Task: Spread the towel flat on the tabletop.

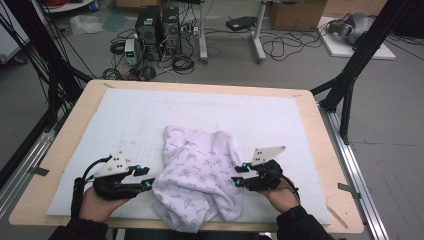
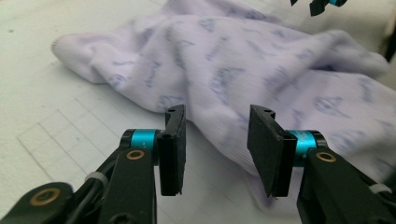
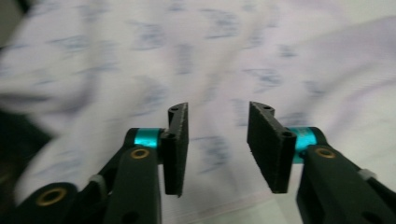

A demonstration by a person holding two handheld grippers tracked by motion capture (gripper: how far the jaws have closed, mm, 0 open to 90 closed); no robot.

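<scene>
A crumpled white garment with a small blue print lies on the white mat near the table's front edge, and part of it hangs over that edge. My left gripper sits at the garment's left side, and its jaws stand open just short of the fabric, with nothing pinched between them. My right gripper is at the garment's right side. Its jaws are open above the blurred cloth, and they grip nothing.
The mat covers most of a light wooden table. Black frame posts stand off the right and left corners. Computer towers and loose cables lie on the floor behind the table.
</scene>
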